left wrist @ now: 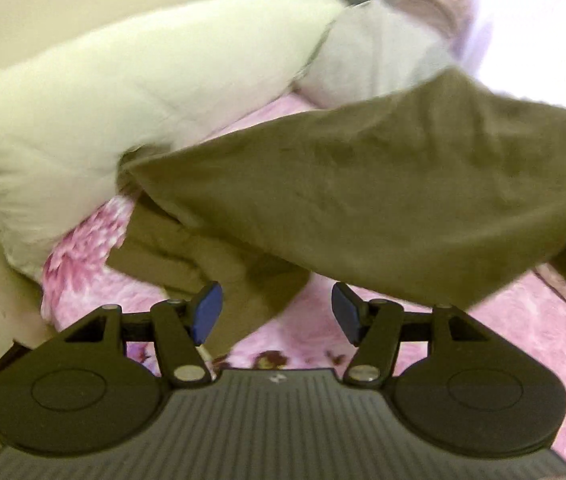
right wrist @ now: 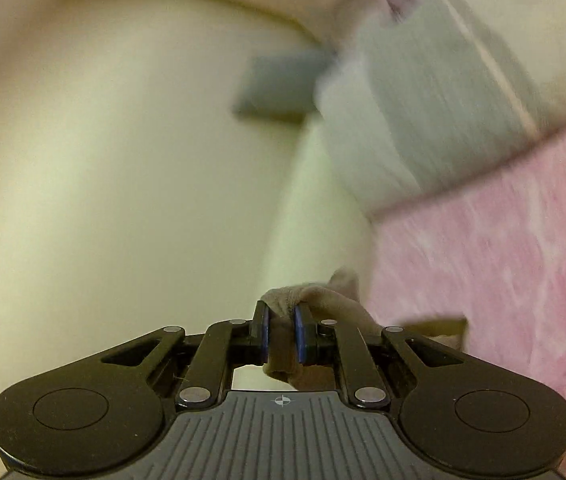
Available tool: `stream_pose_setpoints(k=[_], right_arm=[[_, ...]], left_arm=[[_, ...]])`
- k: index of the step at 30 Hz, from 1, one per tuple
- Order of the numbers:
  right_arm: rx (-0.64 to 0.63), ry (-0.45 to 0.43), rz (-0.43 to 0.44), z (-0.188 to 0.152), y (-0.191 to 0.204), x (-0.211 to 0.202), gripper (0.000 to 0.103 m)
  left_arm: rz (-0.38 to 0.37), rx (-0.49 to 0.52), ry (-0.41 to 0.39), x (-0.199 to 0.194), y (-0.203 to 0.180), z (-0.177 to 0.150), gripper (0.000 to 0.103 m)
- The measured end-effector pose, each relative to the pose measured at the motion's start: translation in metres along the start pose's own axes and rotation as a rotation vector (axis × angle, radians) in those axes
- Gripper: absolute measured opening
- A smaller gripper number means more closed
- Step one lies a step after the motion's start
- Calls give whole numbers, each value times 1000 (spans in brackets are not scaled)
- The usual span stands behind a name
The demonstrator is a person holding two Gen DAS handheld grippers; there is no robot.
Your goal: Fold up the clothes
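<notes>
An olive-brown garment (left wrist: 363, 196) hangs lifted across the left wrist view, stretching from the pillows at the left to the right edge, above a pink floral bed cover (left wrist: 311, 328). My left gripper (left wrist: 277, 314) is open and empty, below the garment's lower edge. In the right wrist view, my right gripper (right wrist: 282, 334) is shut on a bunched edge of the same garment (right wrist: 315, 300), held up near the bed's edge. The rest of the cloth is out of that view.
White pillows (left wrist: 95, 120) and a grey-white pillow (left wrist: 371, 56) lie at the head of the bed, against a cream wall (left wrist: 43, 4). In the right wrist view, the cream wall (right wrist: 123, 160) fills the left; a pillow (right wrist: 415, 120) and pink cover (right wrist: 503, 260) are right.
</notes>
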State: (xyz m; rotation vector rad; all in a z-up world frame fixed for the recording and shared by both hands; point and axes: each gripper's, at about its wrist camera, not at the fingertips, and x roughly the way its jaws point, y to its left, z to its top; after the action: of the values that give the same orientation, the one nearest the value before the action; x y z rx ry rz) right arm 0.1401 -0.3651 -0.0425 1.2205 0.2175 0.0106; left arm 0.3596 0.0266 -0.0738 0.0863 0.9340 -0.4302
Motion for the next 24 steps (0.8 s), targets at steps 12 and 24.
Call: stream_pose_setpoints(k=[12,24], right_arm=[[-359,-504,113,44,147,-310,11],[-742,-698,-207,52,252,-412,0]], left_arm=[[-266,156,-79,-89,-165,-69,57],[-537,343,-37,-143,-311,-150,57]])
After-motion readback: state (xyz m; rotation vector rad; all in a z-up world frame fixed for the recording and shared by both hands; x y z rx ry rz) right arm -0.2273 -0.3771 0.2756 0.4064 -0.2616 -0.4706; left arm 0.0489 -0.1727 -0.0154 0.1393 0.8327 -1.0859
